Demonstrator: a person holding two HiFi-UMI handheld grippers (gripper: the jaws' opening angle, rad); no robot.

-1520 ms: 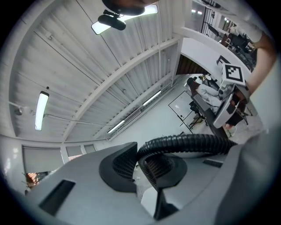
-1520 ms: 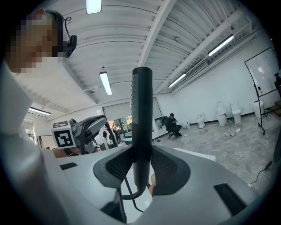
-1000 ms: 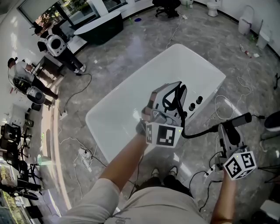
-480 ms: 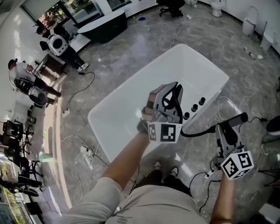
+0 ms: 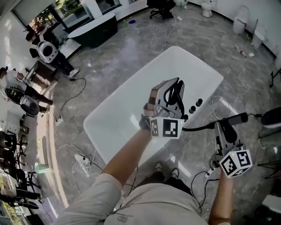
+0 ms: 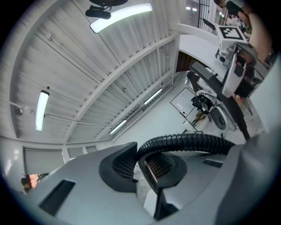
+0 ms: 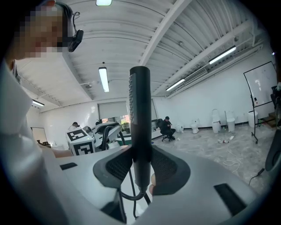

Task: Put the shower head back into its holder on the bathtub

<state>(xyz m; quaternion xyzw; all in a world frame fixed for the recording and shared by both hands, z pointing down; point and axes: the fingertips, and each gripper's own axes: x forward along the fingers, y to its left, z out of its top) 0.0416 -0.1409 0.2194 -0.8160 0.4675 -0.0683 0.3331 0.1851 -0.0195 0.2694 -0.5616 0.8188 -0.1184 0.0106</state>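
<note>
Head view: the left gripper hangs over the bathtub near its right rim, where dark knobs sit. The right gripper is off the tub's right side with the black shower head — the holder itself I cannot pick out.

Left gripper view: jaws clenched on the ribbed hose.

Right gripper view: jaws grasping the shower head's handle, which stands upright.

To do this well, carry the head to the knob rim, feed slack from the left, line up — then lower.

A black tub sits at eleven o'clock, a white toilet at one, a plug strip at eight.
</note>
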